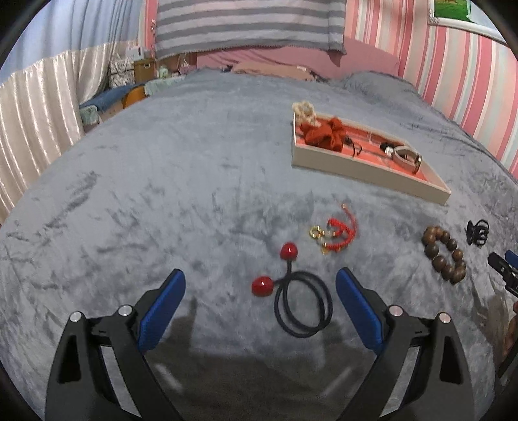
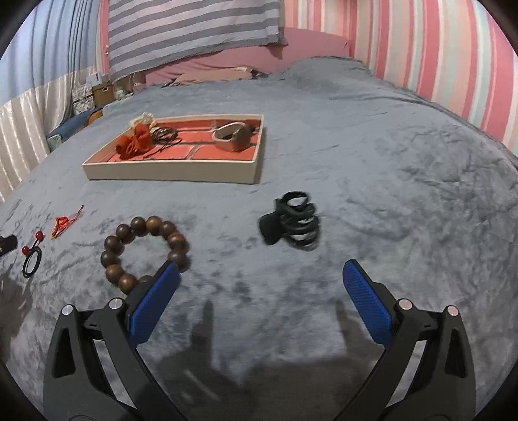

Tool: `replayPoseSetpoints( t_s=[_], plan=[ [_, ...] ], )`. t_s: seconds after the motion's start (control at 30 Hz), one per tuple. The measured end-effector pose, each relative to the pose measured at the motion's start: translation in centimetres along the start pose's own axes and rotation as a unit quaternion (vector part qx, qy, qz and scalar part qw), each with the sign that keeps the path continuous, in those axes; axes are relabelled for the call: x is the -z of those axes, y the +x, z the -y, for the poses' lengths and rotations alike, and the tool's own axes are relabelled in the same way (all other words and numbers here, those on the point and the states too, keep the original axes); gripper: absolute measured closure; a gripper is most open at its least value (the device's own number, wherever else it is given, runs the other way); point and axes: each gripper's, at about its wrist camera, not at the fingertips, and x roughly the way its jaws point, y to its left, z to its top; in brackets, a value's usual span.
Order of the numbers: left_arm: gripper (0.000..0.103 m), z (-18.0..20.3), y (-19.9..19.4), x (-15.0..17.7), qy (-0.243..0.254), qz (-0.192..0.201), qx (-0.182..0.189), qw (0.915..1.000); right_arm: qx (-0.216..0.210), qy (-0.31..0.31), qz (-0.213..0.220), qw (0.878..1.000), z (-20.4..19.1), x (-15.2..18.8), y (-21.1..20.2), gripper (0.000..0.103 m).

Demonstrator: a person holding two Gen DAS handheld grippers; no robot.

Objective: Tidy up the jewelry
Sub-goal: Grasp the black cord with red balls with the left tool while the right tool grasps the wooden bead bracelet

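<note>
On a grey plush blanket lies a black hair tie with two red balls (image 1: 293, 293) (image 2: 31, 256), just ahead of my open left gripper (image 1: 260, 280), between its fingers. Beyond it lies a red cord bracelet with gold rings (image 1: 336, 231) (image 2: 64, 221). A brown wooden bead bracelet (image 1: 445, 254) (image 2: 142, 251) sits beside the left finger of my open right gripper (image 2: 260, 272). A black claw clip (image 2: 291, 223) (image 1: 476, 232) lies ahead of the right gripper. The white jewelry tray (image 1: 365, 168) (image 2: 171, 173) with a red lining holds a red bow, black ties and a beige band.
The blanket covers a bed with a pink-striped wall (image 2: 437, 48) on the right and a striped cloth (image 1: 249, 26) hanging at the back. Boxes and clutter (image 1: 129, 71) stand off the bed's far left. The right gripper's tip (image 1: 501, 265) shows at the left wrist view's right edge.
</note>
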Motion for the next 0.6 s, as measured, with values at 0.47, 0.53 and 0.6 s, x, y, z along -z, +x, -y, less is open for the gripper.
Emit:
replayPoseSetpoints(
  t_s=[0.47,0.53,0.6],
  plan=[
    [0.034,0.5,2.7,1.4,0.014,-0.04,-0.029,0.9987,-0.016,-0.023,-0.025,0.999,-4.0,-0.6,3.1,0.02],
    [0.034,0.5,2.8,1.5,0.015,-0.04,-0.03,0.9986,-0.016,-0.025,-0.032,0.999,-4.4,-0.8,3.7,0.025],
    [0.034,0.5,2.9,1.5,0.015,-0.041,-0.029,0.9986,-0.019,-0.024,-0.039,0.999,-4.6,-0.9,4.2,0.027]
  ],
)
